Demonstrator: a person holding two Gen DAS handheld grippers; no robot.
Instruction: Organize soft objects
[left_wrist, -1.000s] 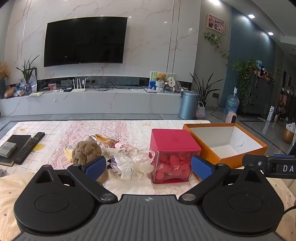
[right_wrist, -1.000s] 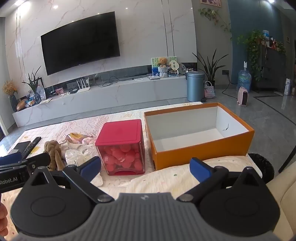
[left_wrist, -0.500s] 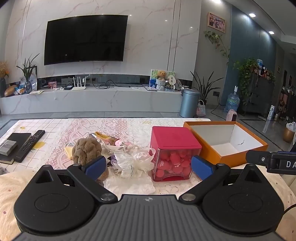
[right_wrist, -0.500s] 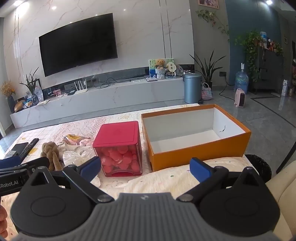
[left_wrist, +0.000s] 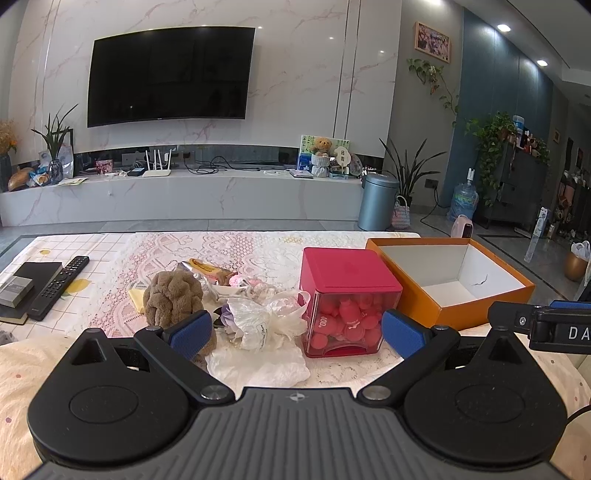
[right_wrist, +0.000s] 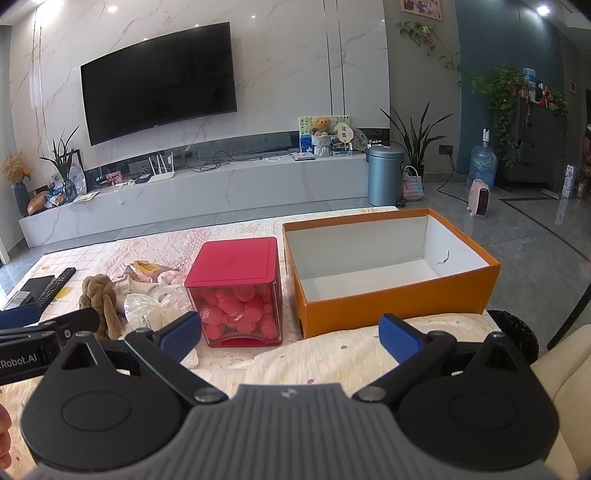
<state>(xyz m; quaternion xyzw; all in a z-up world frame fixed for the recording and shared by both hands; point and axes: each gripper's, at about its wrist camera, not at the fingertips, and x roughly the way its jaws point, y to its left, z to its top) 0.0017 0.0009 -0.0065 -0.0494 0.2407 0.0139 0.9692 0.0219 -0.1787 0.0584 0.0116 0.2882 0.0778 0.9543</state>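
Both tools hover short of the pile with nothing picked up, so the work looks to be at its opening step: choosing a first soft item. The left hand-held gripper (left_wrist: 295, 330) has its blue pads spread wide and empty; the right hand-held gripper (right_wrist: 290, 334) is likewise spread wide and empty. Just ahead of the left one's left pad sits the brown knotted plush toy (left_wrist: 173, 295), with crumpled clear plastic bags (left_wrist: 264, 319) straight ahead between the pads. The open orange cardboard box (right_wrist: 399, 301) lies ahead of the right one, bare inside. The red-lidded clear cube of pink balls (right_wrist: 236, 291) stands between pile and box. Next, I judge, the left one must advance, lower and close on the plush.
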